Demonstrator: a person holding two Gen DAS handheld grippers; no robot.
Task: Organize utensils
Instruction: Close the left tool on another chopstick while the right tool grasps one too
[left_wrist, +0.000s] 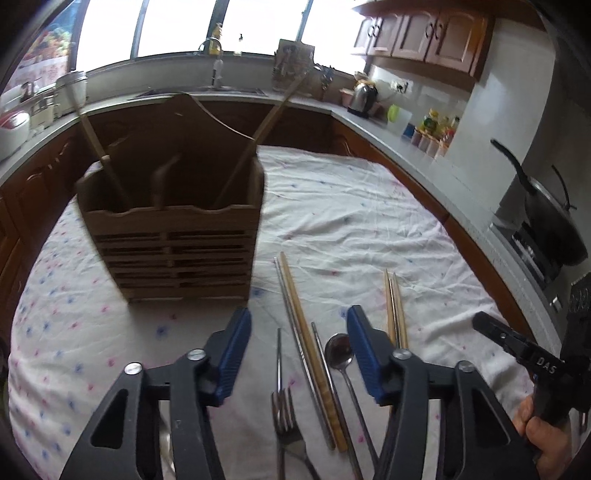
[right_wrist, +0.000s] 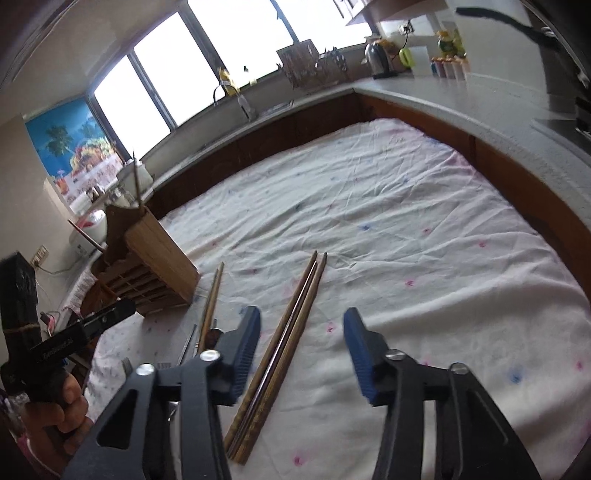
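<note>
Our left gripper (left_wrist: 299, 354) hangs wide open over the fork (left_wrist: 286, 417), chopsticks (left_wrist: 306, 347) and spoon (left_wrist: 341, 356), right of the wooden utensil holder (left_wrist: 170, 225). We risk pinching several together. Our right gripper (right_wrist: 302, 350), equally wide, straddles bundled chopsticks (right_wrist: 280, 350); they could roll apart.

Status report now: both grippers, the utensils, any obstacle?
Left gripper open, empty. Right gripper open over chopsticks. Fork, spoon on cloth. Holder unobstructed.

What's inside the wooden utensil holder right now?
The wooden utensil holder has two wooden-handled utensils leaning out, one at left and one at right, plus a darker handle in the middle. Their lower ends are hidden by the holder's front wall.
</note>
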